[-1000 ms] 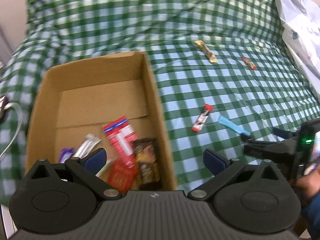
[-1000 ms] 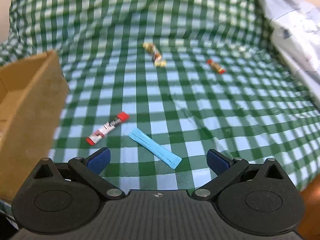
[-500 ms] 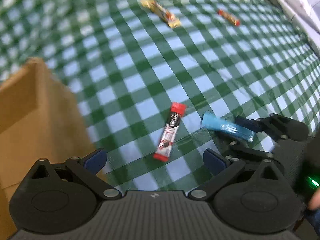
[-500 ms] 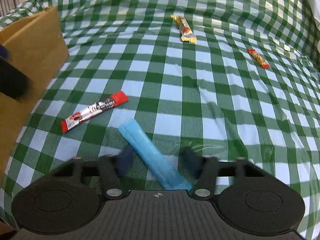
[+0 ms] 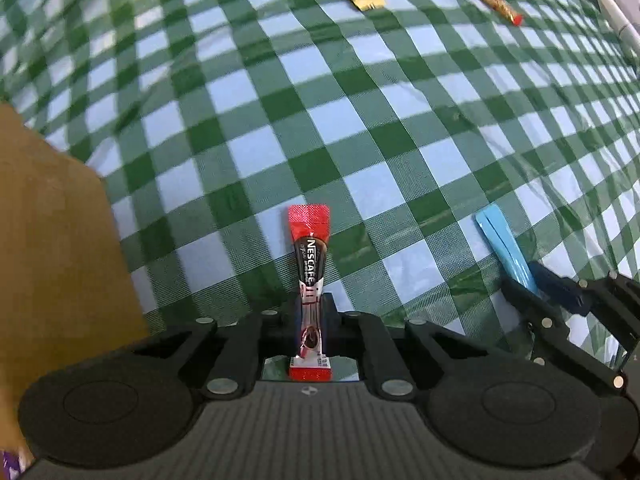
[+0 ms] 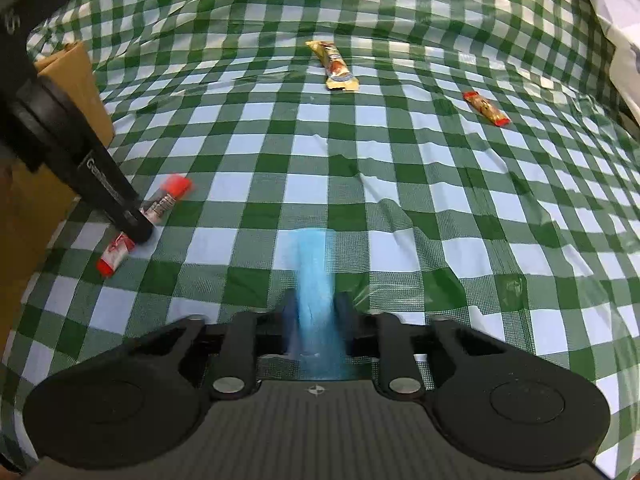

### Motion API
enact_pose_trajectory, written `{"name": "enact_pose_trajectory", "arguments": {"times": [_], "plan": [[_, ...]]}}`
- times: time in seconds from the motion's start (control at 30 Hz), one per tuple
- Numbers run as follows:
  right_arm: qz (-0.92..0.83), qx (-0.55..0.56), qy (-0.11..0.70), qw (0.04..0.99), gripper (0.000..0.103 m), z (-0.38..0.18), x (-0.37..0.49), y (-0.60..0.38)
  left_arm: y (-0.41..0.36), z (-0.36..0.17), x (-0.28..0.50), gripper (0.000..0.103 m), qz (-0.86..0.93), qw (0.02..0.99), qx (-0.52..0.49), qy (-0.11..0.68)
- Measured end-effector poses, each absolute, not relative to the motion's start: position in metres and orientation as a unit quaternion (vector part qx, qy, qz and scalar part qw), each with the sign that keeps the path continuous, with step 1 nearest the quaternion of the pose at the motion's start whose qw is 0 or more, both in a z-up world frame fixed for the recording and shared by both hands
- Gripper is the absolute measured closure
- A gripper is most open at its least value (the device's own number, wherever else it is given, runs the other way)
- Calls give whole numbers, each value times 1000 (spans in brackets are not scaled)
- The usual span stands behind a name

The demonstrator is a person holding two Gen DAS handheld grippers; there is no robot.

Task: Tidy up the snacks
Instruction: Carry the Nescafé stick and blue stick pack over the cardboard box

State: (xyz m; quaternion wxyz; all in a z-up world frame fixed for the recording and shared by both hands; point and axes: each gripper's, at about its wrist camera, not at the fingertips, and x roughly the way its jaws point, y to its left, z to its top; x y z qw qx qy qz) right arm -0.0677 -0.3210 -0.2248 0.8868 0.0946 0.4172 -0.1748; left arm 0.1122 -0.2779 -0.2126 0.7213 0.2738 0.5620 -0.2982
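Note:
A red Nescafe stick (image 5: 309,248) lies on the green checked cloth, and my left gripper (image 5: 310,320) is shut on its lower half. The right wrist view shows the same stick (image 6: 160,204) under the left gripper (image 6: 136,228). A light blue stick packet (image 6: 314,276) sits between the fingers of my right gripper (image 6: 316,312), whose jaws are closing with the pads against its sides. In the left wrist view the blue packet (image 5: 500,236) pokes out of the right gripper (image 5: 536,284) at the right.
A cardboard box (image 5: 52,240) stands at the left, close beside the left gripper. Farther back on the cloth lie a yellow snack bar (image 6: 334,66) and a small red-orange snack (image 6: 486,109). A white bag (image 6: 616,20) edges the far right.
The left gripper came from above the box down to the red stick and shut on it. The right gripper lowered onto the blue packet and its fingers closed in on it.

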Motion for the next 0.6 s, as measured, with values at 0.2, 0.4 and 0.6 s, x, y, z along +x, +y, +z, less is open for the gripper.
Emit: {"name": "enact_pose_trajectory", "arguments": {"times": [0.2,0.4,0.6], "plan": [[-202,128,386,891,84,-191,-93,-312,-243,-162,83,93,-327,742,240,534],[-203,158,350,901,84,-139,-127,-276,-191,-105,30,93,-358,750,191,523],[-130,183,328,918,84,-89,-149,-206,-116,-55,-12,93,-344,777,168,500]]}}
